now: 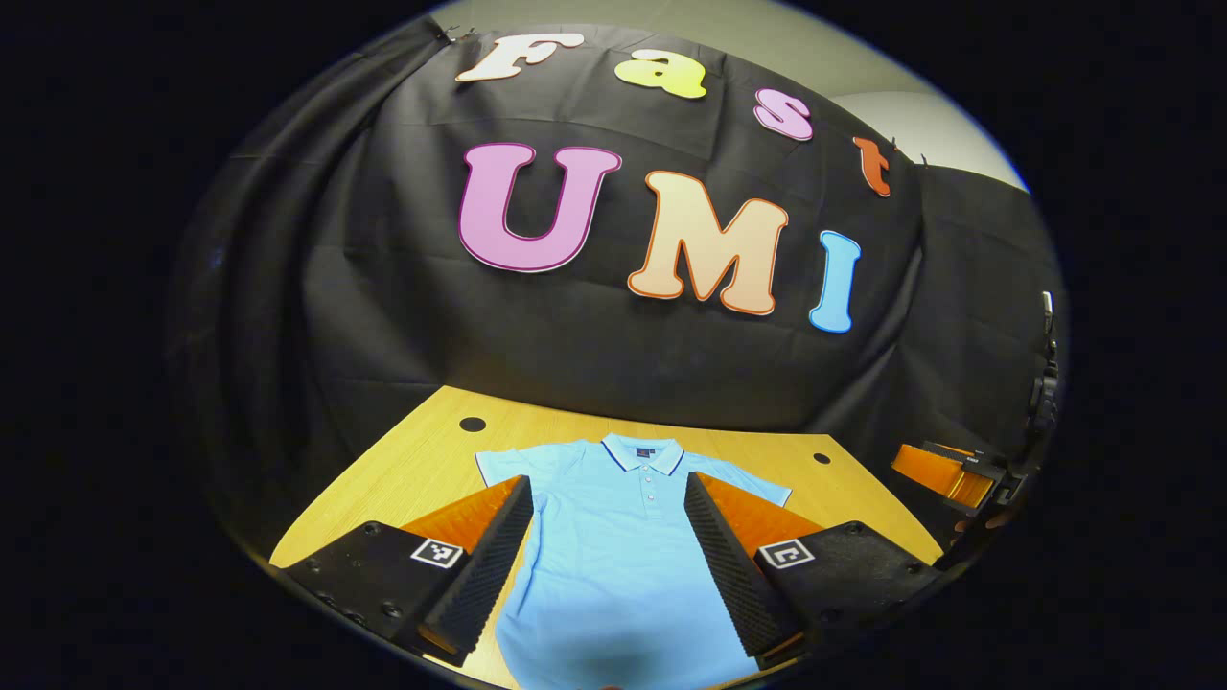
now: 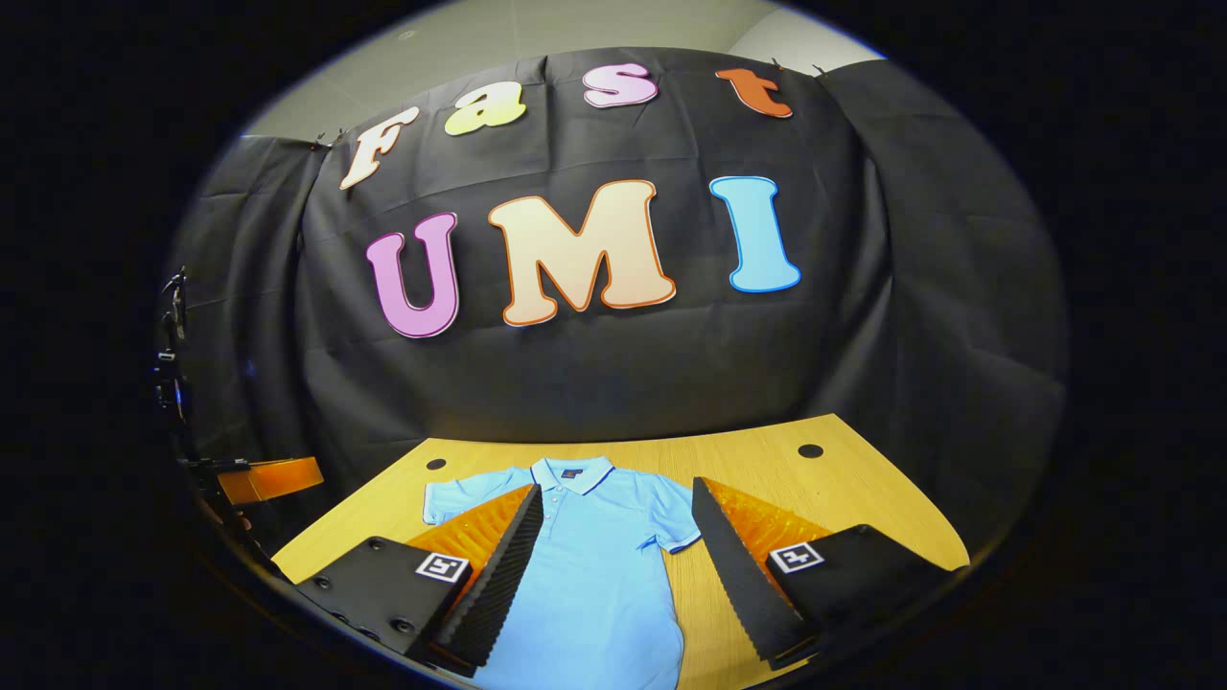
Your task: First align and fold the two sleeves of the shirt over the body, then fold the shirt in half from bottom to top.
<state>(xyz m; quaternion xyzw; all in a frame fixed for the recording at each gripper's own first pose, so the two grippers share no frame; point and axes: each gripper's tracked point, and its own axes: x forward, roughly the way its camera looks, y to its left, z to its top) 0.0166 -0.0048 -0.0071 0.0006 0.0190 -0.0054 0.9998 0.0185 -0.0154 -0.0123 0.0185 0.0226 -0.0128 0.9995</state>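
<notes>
Light-blue polo shirt (image 1: 613,537) flat on wooden table (image 1: 422,470), sleeves unfolded — left gripper (image 1: 610,498) spread above it, right gripper (image 2: 618,508) spread too.

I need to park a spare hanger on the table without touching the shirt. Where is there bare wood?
Bare wood of the table lies right of the shirt, out to the cable hole. A strip runs between the collar and the booth wall. In the left gripper view, another patch lies left of the sleeve. The centre is crowded by the shirt.
</notes>
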